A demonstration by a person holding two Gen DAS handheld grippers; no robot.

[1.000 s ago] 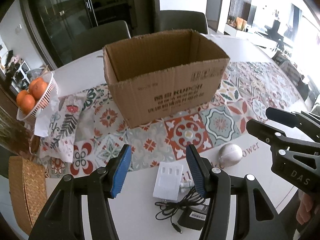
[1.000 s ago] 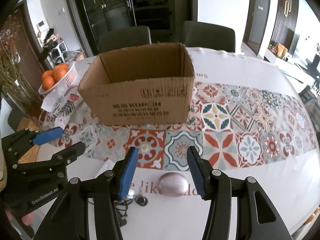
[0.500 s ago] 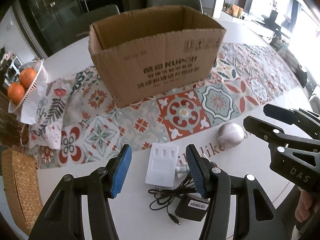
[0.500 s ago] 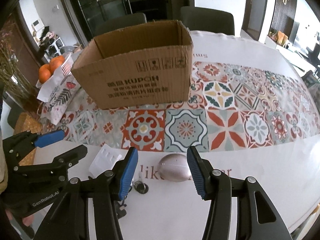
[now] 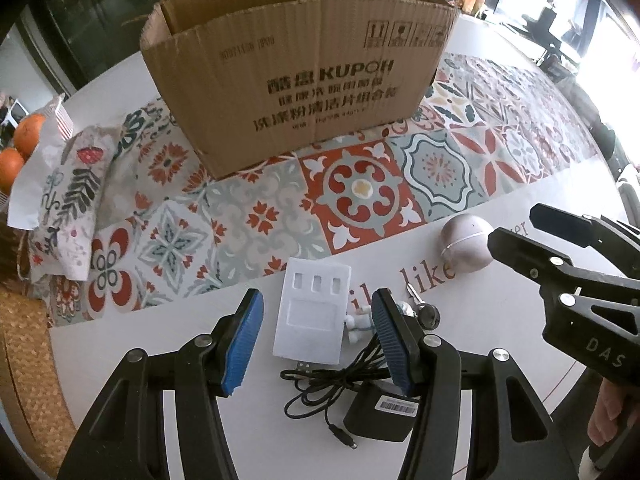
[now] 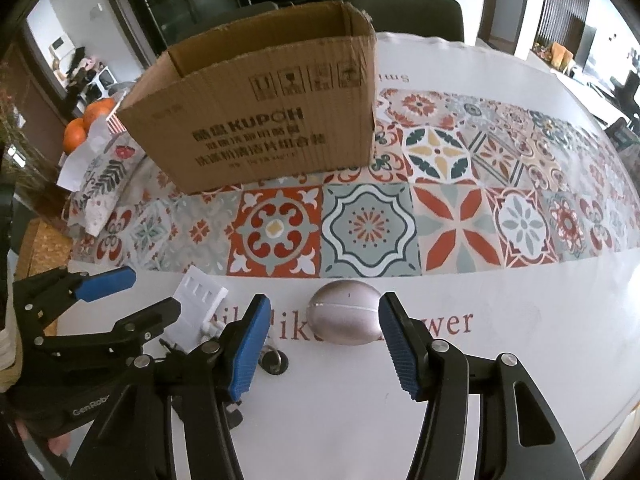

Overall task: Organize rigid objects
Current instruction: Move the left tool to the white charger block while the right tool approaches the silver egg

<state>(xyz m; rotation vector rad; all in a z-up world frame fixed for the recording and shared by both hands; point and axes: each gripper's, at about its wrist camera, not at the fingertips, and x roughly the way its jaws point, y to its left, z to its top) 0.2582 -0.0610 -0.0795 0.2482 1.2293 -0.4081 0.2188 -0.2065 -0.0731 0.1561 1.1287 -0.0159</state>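
Note:
An open cardboard box (image 5: 304, 80) (image 6: 260, 120) stands on the patterned runner. In front of it, on the white table, lie a white plastic insert (image 5: 314, 320) (image 6: 196, 304), a small white figure (image 5: 360, 322), a key (image 5: 424, 308) (image 6: 274, 360), a black adapter with its cable (image 5: 380, 416) and a pinkish egg-shaped object (image 5: 466, 246) (image 6: 346, 322). My left gripper (image 5: 318, 340) (image 6: 132, 300) is open just above the insert. My right gripper (image 6: 325, 350) (image 5: 516, 228) hangs over the egg, its jaws opening, pads clear of it.
A basket of oranges (image 5: 24, 148) (image 6: 86, 124) and a folded patterned cloth (image 5: 76, 204) sit at the left. A wicker mat (image 5: 28, 360) lies at the near left edge. Dark chairs (image 6: 404, 8) stand behind the table.
Both grippers have sunk toward the table and tipped further down. The objects and the box now look nearer. The right jaws stand a little wider.

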